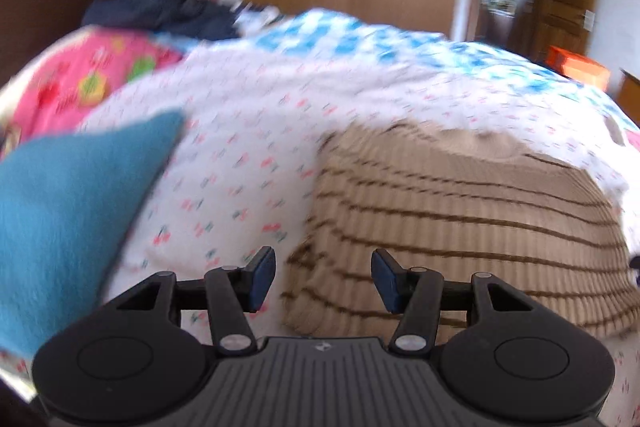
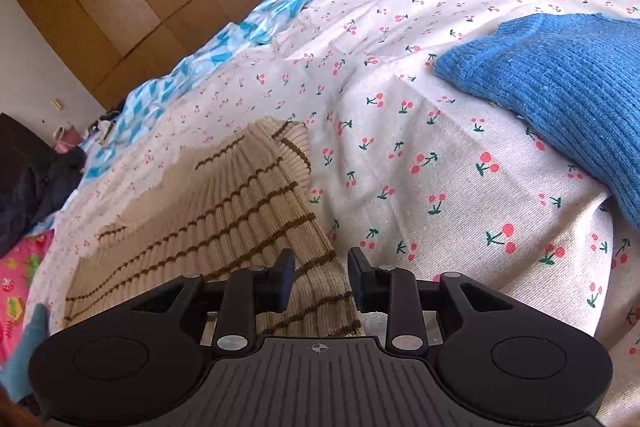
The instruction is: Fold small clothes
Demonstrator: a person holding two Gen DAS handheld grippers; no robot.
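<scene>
Cherry-print bed (image 2: 400,163); striped sweater (image 2: 224,211), blue knit (image 2: 560,83)

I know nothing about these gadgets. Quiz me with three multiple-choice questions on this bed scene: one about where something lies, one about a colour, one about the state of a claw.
1. Where does the blue knit garment lie in the right claw's view?
A. To the right of the striped sweater
B. On top of the striped sweater
C. On the floor

2. What colour are the stripes on the beige sweater?
A. Red
B. Brown
C. Green

3. How does the left claw stand?
A. Clamped on the blue garment
C. Shut on the cherry-print sheet
B. Open, holding nothing

Answers: 1 A, it rests apart on the cherry-print sheet, right of the sweater. 2 B, thin dark brown lines cross the beige ribbing. 3 B, its pads stand apart with nothing pinched between them.
</scene>
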